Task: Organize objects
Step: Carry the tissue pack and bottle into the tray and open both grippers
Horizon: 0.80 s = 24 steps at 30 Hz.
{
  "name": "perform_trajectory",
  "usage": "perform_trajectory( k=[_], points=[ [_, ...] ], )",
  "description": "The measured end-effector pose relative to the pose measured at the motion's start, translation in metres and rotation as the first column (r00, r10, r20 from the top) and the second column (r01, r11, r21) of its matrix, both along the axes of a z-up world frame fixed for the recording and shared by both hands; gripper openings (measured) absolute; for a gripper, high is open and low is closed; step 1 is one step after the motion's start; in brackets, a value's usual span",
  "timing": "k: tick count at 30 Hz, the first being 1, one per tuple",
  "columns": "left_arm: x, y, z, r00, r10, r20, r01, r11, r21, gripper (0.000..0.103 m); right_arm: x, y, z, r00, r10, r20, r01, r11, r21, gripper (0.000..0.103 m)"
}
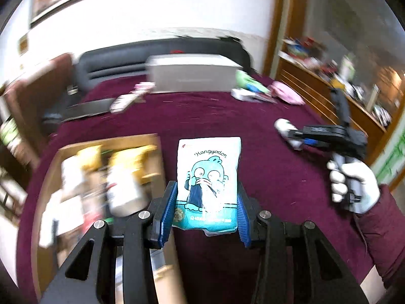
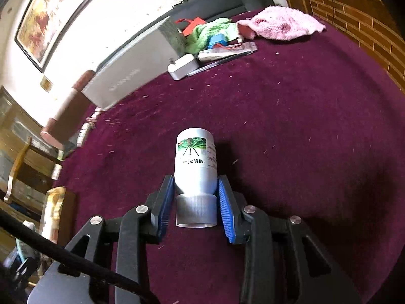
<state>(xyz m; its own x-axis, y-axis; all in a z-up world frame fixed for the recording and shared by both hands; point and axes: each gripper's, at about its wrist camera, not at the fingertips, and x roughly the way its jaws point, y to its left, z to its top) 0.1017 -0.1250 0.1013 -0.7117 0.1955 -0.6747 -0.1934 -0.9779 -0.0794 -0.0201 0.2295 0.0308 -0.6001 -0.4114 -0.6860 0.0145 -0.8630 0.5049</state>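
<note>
My left gripper (image 1: 206, 190) is shut on a white and teal Hangyodon pouch (image 1: 208, 174), held upright above the dark red cloth, just right of a cardboard box (image 1: 152, 141) that holds several bottles and packets. My right gripper (image 2: 196, 190) is shut on a white bottle (image 2: 196, 159) with a green label, gripped near its ribbed cap, bottom pointing away, over the cloth. In the left wrist view the right gripper (image 1: 293, 136) shows at the right with the white bottle (image 1: 284, 125) in it, held by a white-gloved hand (image 1: 354, 190).
A grey box (image 1: 192, 73) (image 2: 131, 76) stands at the back. Near it lie a pink towel (image 2: 281, 21), a green cloth (image 2: 212, 31), a white charger (image 2: 183, 65) and a tube (image 2: 227, 52). A wooden dresser (image 1: 329, 93) runs along the right.
</note>
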Motion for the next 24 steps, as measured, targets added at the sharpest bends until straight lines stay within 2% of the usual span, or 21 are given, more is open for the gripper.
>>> perform_trajectory(
  k=[3, 6, 9, 15, 19, 24],
  points=[
    [0.007, -0.051, -0.001, 0.994, 0.110, 0.005, -0.110, 0.994, -0.007, 0.038, 0.021, -0.026, 0.022, 0.998, 0.063, -0.024, -0.064, 0.997, -0.042, 0.032],
    [0.004, -0.102, -0.010, 0.977, 0.208, 0.053, -0.209, 0.978, 0.023, 0.038, 0.037, -0.068, 0.048, 0.986, 0.157, -0.050, -0.160, 0.985, -0.066, 0.032],
    [-0.009, -0.130, -0.019, 0.962, 0.263, 0.071, -0.265, 0.964, 0.014, 0.038, 0.043, -0.128, 0.066, 0.960, 0.275, -0.050, -0.279, 0.954, -0.106, 0.032],
    [-0.045, -0.160, -0.037, 0.947, 0.305, 0.104, -0.306, 0.952, -0.009, 0.038, 0.036, -0.236, 0.058, 0.906, 0.422, 0.025, -0.412, 0.894, -0.175, 0.033],
    [-0.064, -0.166, -0.048, 0.942, 0.308, 0.134, -0.309, 0.951, -0.015, 0.038, 0.029, -0.303, 0.040, 0.881, 0.465, 0.085, -0.449, 0.880, -0.156, 0.033],
    [-0.064, -0.171, -0.053, 0.943, 0.301, 0.142, -0.303, 0.953, -0.006, 0.039, 0.021, -0.338, 0.025, 0.868, 0.481, 0.121, -0.469, 0.876, -0.112, 0.033]
  ],
)
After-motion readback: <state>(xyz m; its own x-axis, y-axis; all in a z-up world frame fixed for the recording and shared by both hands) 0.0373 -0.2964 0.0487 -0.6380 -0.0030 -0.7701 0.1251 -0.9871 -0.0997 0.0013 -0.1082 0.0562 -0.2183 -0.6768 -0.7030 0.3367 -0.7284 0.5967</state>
